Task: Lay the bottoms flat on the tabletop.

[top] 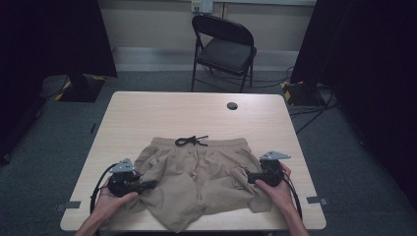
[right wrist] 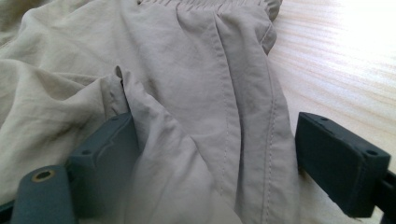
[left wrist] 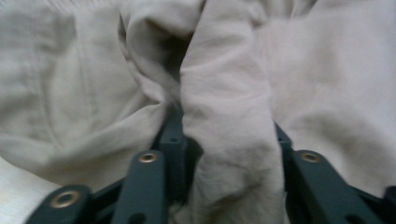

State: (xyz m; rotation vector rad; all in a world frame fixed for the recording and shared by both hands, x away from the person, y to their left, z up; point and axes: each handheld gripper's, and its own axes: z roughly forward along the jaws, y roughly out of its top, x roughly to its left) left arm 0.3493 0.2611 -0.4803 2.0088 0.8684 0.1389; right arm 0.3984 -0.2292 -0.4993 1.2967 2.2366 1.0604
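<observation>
A: Where are the shorts (top: pixel 196 182)?

B: Flat on the worktop (top: pixel 147 113). The left gripper (top: pixel 147 186) has its jaws parted around a fold. The right gripper (top: pixel 248 177) stands wide, released.

A: Next step?

B: I think, to pinch both hems before folding.

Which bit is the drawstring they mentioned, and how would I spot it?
Start at the pale wooden table and find the tan shorts spread near its front edge. At the middle of their waistband, on the far side, lies the black drawstring, tied in a bow: the lone dark cord against tan cloth and light wood.
</observation>
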